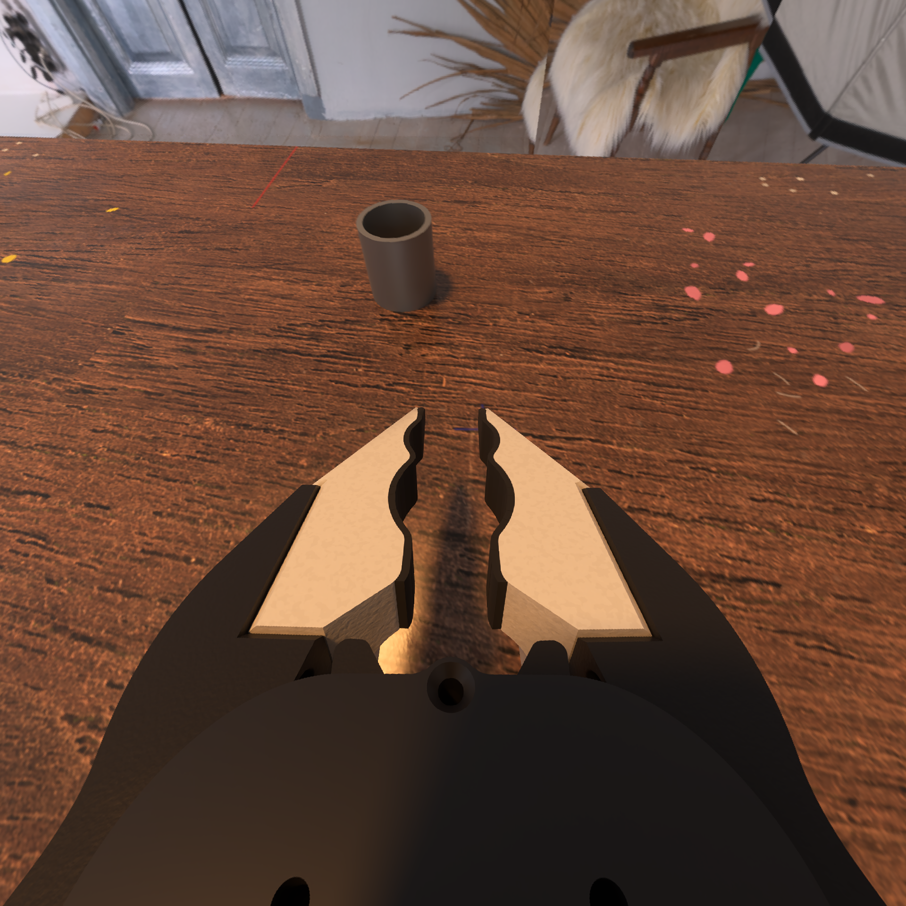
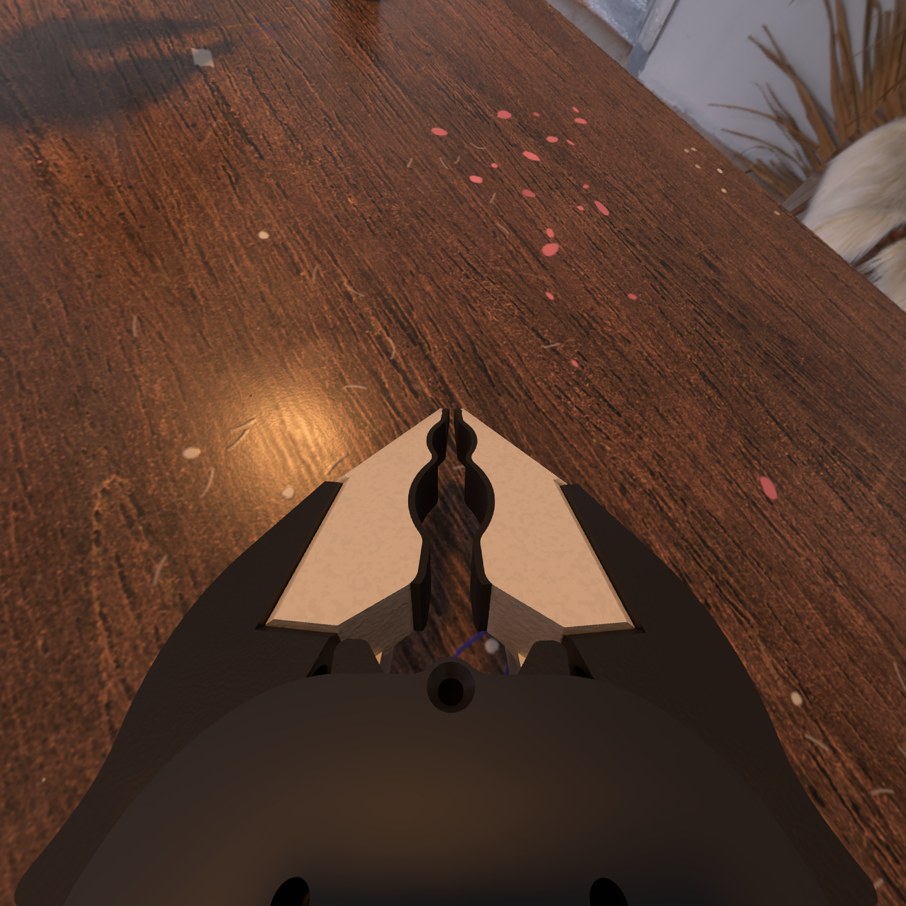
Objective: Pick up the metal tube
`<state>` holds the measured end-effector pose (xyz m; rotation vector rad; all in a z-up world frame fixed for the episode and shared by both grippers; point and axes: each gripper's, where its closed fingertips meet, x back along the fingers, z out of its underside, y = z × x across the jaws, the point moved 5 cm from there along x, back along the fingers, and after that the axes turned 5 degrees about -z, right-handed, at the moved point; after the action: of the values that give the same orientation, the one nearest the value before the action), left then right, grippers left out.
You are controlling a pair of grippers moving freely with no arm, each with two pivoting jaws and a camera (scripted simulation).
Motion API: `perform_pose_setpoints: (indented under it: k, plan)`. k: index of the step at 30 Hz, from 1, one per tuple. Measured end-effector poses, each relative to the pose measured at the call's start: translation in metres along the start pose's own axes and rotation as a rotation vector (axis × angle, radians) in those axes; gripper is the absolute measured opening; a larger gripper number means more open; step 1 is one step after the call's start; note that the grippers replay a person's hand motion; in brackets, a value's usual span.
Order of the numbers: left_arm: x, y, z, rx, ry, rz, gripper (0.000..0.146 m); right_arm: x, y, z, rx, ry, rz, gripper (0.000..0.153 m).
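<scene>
The metal tube (image 1: 398,256) is a short dark grey open cylinder. It stands upright on the brown wooden table (image 1: 196,372), ahead of my left gripper (image 1: 451,413) and slightly to its left. My left gripper is open and empty, with a clear gap between its tan fingers (image 1: 353,529), and is some way short of the tube. My right gripper (image 2: 451,413) is shut and empty above the table (image 2: 196,294). The tube does not show in the right wrist view.
Pink paint flecks (image 1: 774,310) mark the table right of the tube and also show in the right wrist view (image 2: 532,157). Beyond the table's far edge (image 1: 441,149) stands a chair with a white fur cover (image 1: 652,78). The table's right edge (image 2: 735,162) runs diagonally in the right wrist view.
</scene>
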<state>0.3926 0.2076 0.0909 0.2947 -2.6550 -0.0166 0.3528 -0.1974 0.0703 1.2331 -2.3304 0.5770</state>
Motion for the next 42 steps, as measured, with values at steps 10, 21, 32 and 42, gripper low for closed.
perform_pose_setpoints:
  k: [10,21,32,42]
  plan:
    - [-0.035,0.038,-0.012,0.002,0.006,-0.037,0.049,0.011,0.003,0.006,0.049,0.013,-0.022,0.003]
    - [-0.095,0.015,-0.031,0.027,-0.051,-0.098,0.093,0.024,0.001,0.007,0.079,-0.006,-0.040,0.004]
    - [-0.154,0.016,-0.051,0.054,0.027,-0.168,0.090,0.033,-0.001,0.003,0.083,-0.035,-0.039,0.004]
    - [-0.164,0.020,-0.040,0.114,0.158,-0.092,0.054,0.034,0.003,0.001,0.107,-0.040,-0.030,0.004]
